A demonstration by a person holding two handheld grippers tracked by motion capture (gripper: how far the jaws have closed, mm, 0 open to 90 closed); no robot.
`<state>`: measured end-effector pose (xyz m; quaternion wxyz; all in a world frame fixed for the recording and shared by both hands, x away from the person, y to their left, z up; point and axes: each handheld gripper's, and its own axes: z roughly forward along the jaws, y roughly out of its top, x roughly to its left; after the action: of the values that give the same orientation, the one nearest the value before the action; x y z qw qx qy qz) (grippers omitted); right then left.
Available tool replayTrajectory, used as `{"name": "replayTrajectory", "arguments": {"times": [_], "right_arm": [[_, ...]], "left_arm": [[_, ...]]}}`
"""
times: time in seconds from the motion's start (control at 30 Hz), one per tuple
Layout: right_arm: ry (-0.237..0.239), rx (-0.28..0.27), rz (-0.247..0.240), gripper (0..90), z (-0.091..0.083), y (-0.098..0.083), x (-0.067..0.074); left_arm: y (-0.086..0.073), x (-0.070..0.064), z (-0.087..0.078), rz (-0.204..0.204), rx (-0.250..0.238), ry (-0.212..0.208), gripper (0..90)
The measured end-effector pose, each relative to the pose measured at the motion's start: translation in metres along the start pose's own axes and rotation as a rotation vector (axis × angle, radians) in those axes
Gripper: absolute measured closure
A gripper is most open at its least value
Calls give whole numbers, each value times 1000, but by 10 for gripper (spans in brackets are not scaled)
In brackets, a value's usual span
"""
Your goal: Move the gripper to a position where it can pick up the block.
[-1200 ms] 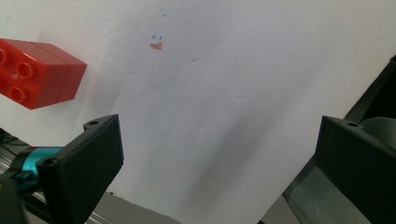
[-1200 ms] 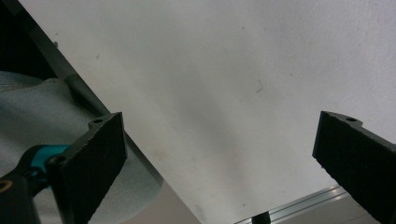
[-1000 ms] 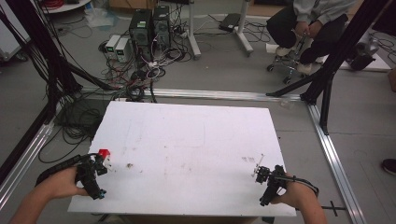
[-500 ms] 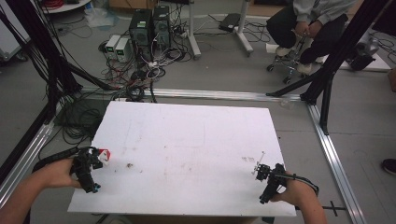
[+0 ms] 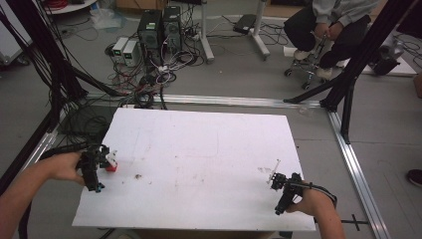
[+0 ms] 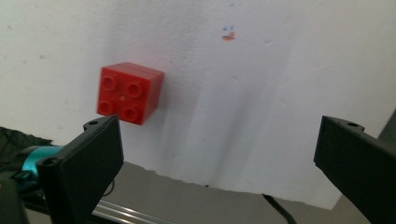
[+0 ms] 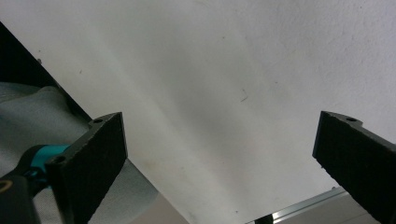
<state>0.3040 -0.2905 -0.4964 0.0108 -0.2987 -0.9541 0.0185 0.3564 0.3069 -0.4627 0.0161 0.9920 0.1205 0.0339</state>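
The right gripper (image 7: pixel 219 163) holds its two black, rough-faced jaws wide apart above the bare white tabletop (image 7: pixel 224 74), with a silver metal rail (image 7: pixel 303 205) beyond the table's edge.

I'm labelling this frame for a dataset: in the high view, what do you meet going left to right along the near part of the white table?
Left tongs → red brick → small dark stain → right tongs.
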Motion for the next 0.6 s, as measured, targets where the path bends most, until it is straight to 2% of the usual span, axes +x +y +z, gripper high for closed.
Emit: {"name": "replayTrajectory", "arguments": {"times": [0.1,0.13,0.17,0.27,0.43,0.6], "right_arm": [[0,0,0,22,-1,1,0],[0,0,6,22,-1,1,1],[-2,0,0,22,-1,1,0],[1,3,7,23,-1,0,1],[3,14,16,22,3,-1,1],[6,18,23,22,4,-1,1]], "left_arm": [[5,11,2,34,29,-13,18],[5,11,2,34,29,-13,18],[8,18,3,53,42,-16,18],[10,24,6,65,41,-14,18],[14,33,16,109,57,-47,19],[14,42,24,107,62,-53,18]]}}
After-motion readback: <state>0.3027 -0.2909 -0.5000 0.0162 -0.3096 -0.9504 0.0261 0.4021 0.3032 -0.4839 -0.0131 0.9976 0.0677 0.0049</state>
